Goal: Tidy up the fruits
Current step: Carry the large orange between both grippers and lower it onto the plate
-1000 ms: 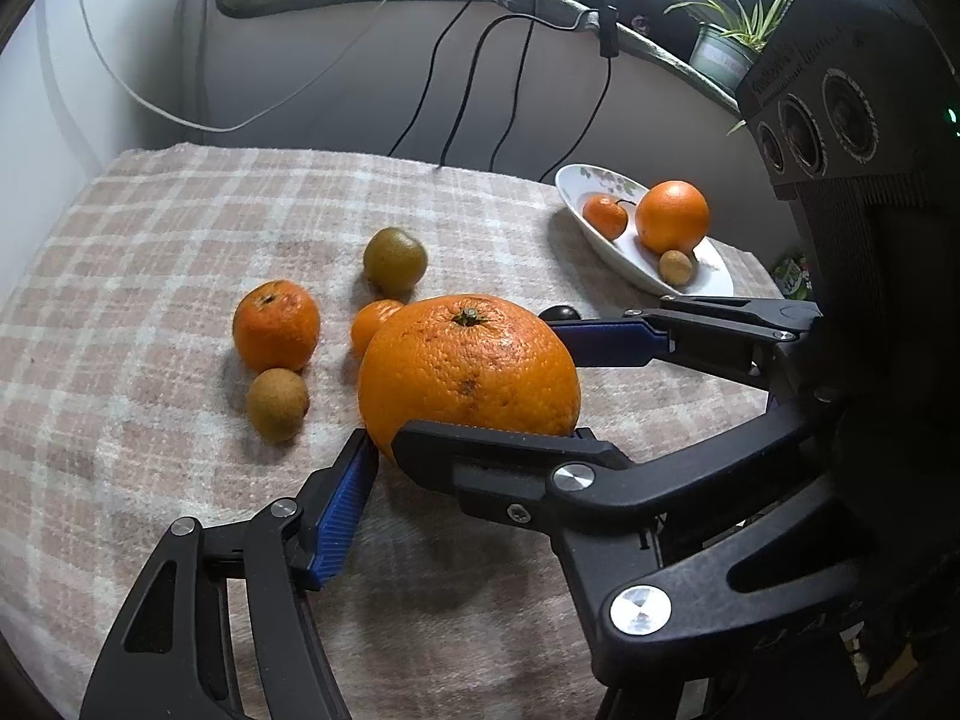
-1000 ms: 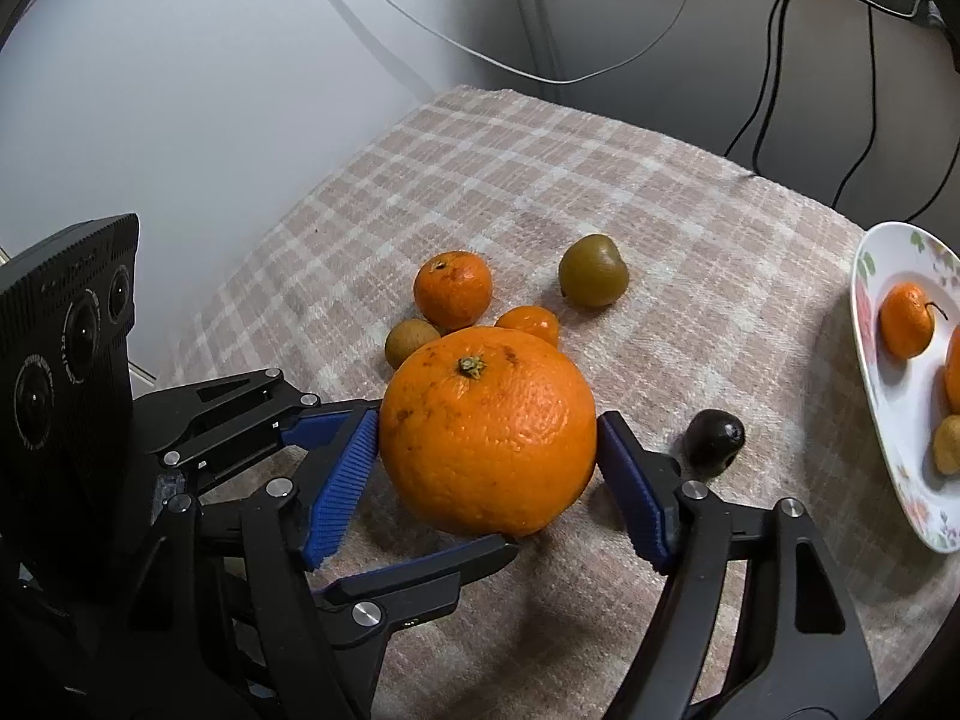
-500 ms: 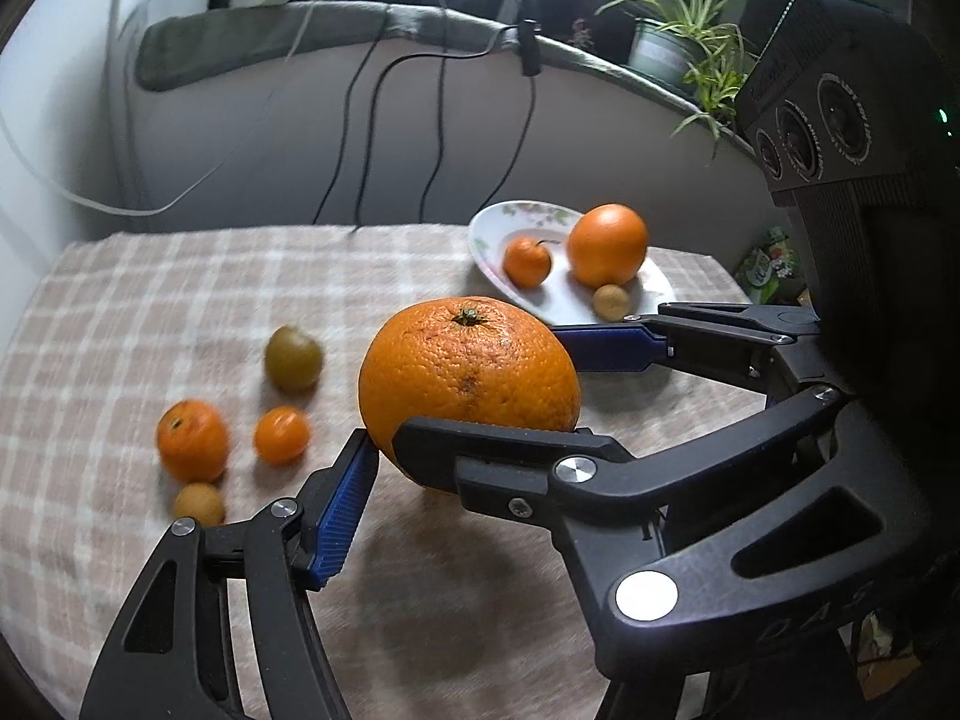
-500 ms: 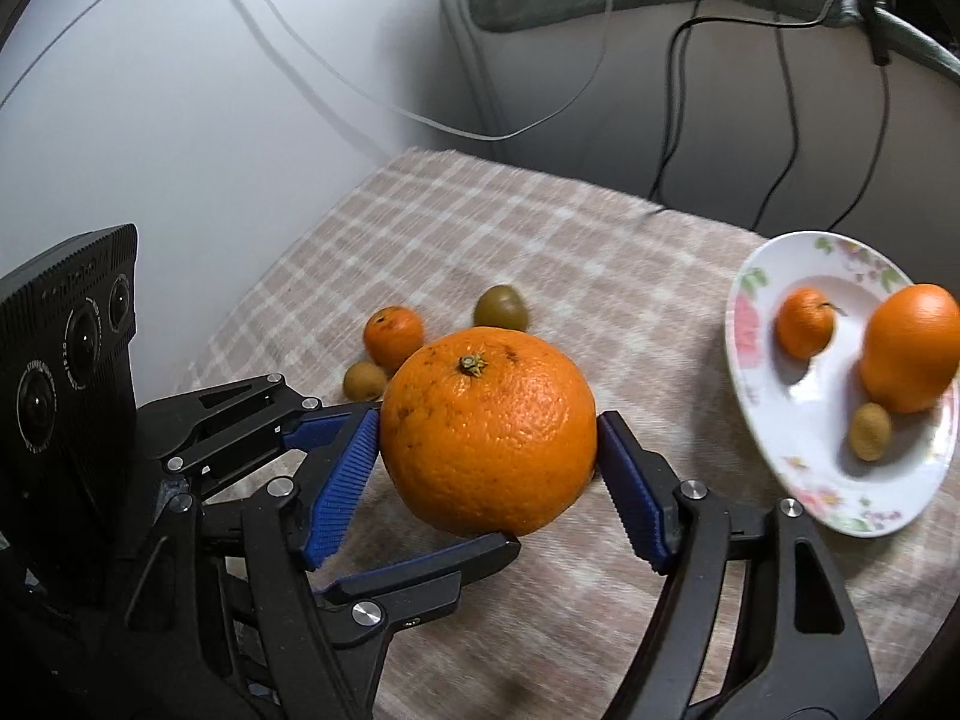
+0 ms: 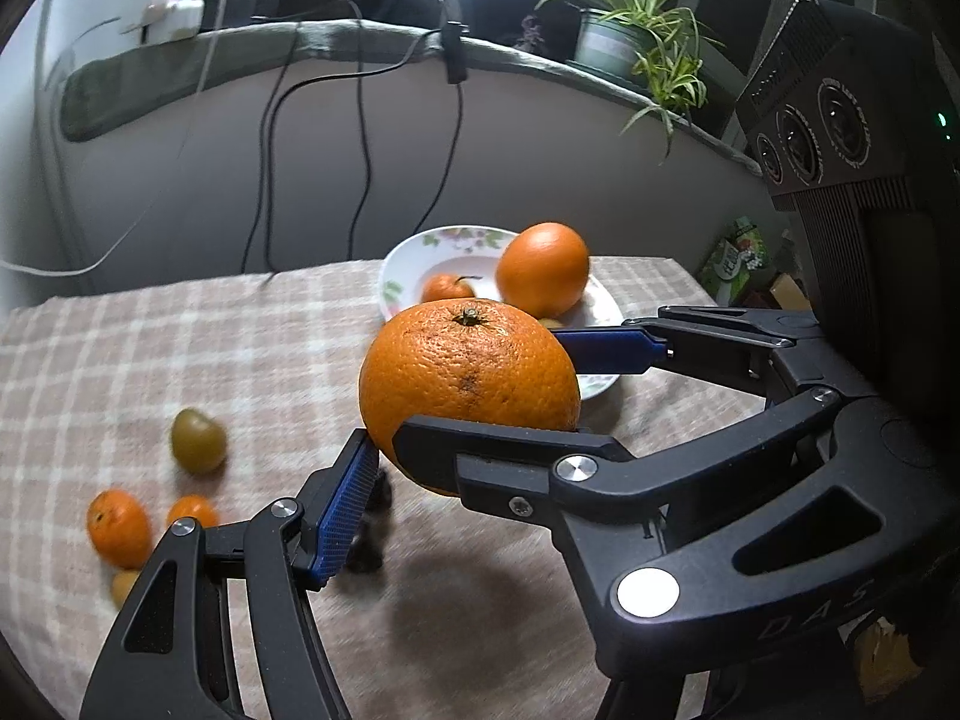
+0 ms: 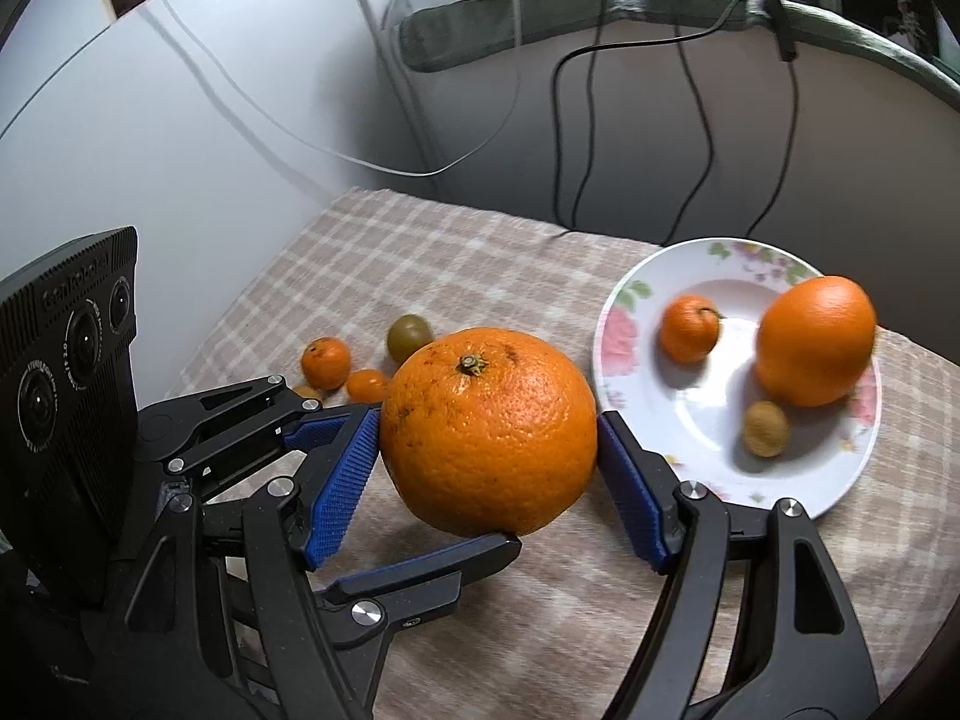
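**While both grippers share the load, the big orange hangs short of the plate**

Because the large, rough-skinned orange [image 5: 468, 366] is too wide for an easy one-handed pinch, the right gripper [image 6: 487, 420] has its jaws spread almost fully. Its ribbed blue pads [image 6: 342, 480] press against opposite flanks of the fruit. The left gripper [image 5: 480, 438] is spread just as wide and crosses the first. One of its pads touches the orange's lower side, and its other finger lies beneath the fruit, apparently as a supporting cradle.

The orange is held stem up, clear above the beige checked tablecloth [image 6: 480, 252] and just beside the white, flower-rimmed plate [image 6: 612, 324]. That position suggests a carry toward the dish.

The plate already holds a smooth orange [image 6: 816, 342], a small tangerine [image 6: 690, 329] and a little brown round fruit [image 6: 765, 428]. Bare white space remains at its near side.

Well apart on the cloth lie an olive-green fruit [image 5: 198, 441], two small tangerines [image 5: 118, 528] and a tiny tan fruit [image 5: 125, 585], all not yet gathered.
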